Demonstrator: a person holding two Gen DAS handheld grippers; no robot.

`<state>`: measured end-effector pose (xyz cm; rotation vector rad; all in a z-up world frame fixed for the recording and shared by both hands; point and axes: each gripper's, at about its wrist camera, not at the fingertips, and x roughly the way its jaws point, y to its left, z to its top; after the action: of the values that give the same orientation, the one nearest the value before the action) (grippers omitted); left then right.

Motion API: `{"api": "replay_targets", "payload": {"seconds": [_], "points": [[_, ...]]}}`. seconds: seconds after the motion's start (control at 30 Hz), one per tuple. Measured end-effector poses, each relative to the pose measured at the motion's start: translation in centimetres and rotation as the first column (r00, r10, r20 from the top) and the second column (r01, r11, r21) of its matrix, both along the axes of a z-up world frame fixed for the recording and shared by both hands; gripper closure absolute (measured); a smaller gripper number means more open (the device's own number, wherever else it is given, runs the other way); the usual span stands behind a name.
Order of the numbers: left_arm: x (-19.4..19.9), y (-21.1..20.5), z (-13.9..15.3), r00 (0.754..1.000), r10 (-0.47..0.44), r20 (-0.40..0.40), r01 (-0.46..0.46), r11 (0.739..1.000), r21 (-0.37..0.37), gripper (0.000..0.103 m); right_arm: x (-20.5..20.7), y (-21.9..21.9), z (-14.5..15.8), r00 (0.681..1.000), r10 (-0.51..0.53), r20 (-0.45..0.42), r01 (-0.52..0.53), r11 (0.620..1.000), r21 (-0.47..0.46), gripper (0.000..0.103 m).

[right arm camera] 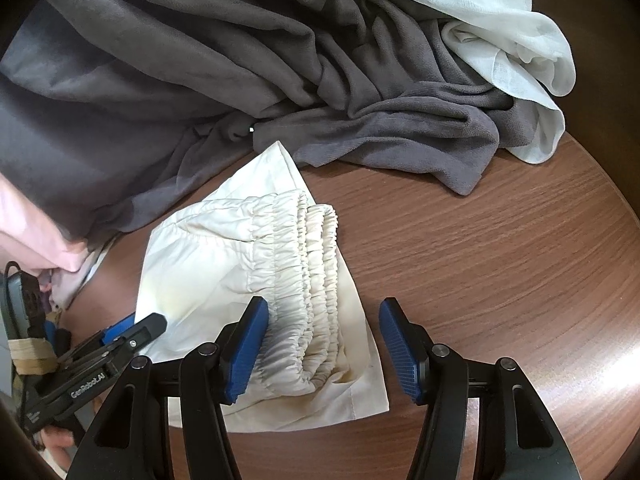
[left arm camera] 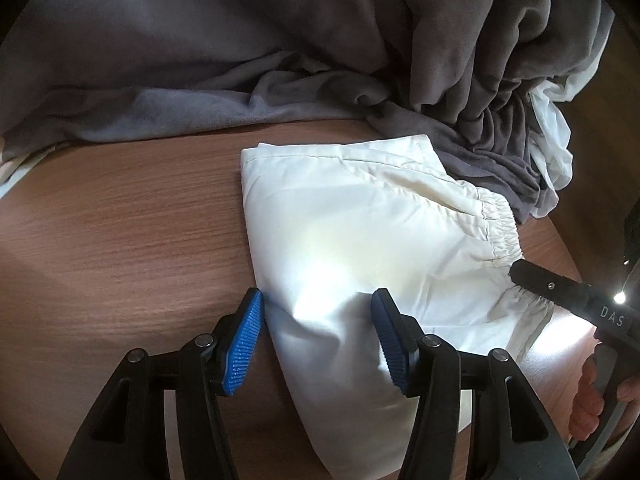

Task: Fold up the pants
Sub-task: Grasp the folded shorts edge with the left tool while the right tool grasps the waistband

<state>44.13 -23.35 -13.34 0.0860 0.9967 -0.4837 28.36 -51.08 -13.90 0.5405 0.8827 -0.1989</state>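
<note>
Folded white pants [right arm camera: 256, 280] on table [right arm camera: 500, 260] — both grippers' jaws apart, gripping nothing; "GenRobot.AI" on left gripper [right arm camera: 132, 326].

White pants [left arm camera: 352, 220], wood-grain brown table [left arm camera: 120, 240]

Brown wood-grain table [right arm camera: 500, 248], folded white pants [right arm camera: 224, 264], crumpled grey cloth [right arm camera: 240, 60], sheer white fabric [right arm camera: 500, 28]

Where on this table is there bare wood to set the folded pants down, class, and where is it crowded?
Bare wooden table lies right of the white pants, below the grey cloth. Another bare patch lies left of the pants, below the grey cloth. The far side is crowded with grey cloth and sheer white fabric.
</note>
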Motion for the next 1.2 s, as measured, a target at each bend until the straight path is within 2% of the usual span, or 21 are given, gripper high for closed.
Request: {"api": "replay_targets", "payload": {"seconds": [0.33,0.43,0.5,0.63,0.77,0.8,0.93,1.2], "points": [[0.4,-0.5,-0.1,1.000,-0.009,0.002,0.008,1.000,0.014,0.050,0.1,-0.3,-0.3,1.000,0.002,0.013,-0.003,1.000,0.028,0.044],[0.1,-0.8,-0.3,0.999,-0.030,0.027,0.029,0.999,0.040,0.064,0.0,-0.3,-0.4,1.000,0.012,0.023,-0.013,0.999,0.043,0.044],[0.1,-0.8,-0.2,0.999,-0.035,0.021,0.034,0.999,0.027,0.074,0.1,-0.3,-0.5,0.999,0.017,0.028,-0.019,0.997,0.070,0.051],[0.2,-0.9,0.0,1.000,-0.031,0.005,0.031,0.999,-0.008,0.086,0.1,-0.3,-0.8,0.999,0.005,0.038,-0.010,0.992,0.126,0.061],[-0.2,-1.2,0.7,0.999,-0.039,0.030,0.039,0.999,-0.005,0.090,-0.2,0.5,0.0,0.999,0.008,0.050,-0.011,0.997,0.073,0.077],[-0.3,-1.3,0.9,0.998,-0.043,0.035,0.043,0.999,-0.006,0.090,-0.3,0.9,0.5,0.998,0.015,0.059,-0.018,0.999,0.048,0.078],[-1.1,-0.9,2.1,0.998,-0.041,0.051,0.042,0.999,-0.019,0.091,-0.6,2.5,2.1,0.996,0.037,0.077,-0.033,0.998,-0.052,0.081],[-5.2,0.5,6.7,0.991,-0.053,0.123,0.058,0.998,-0.037,0.094,-3.4,4.8,3.8,0.994,0.059,0.089,-0.054,0.997,-0.059,0.082]]}}
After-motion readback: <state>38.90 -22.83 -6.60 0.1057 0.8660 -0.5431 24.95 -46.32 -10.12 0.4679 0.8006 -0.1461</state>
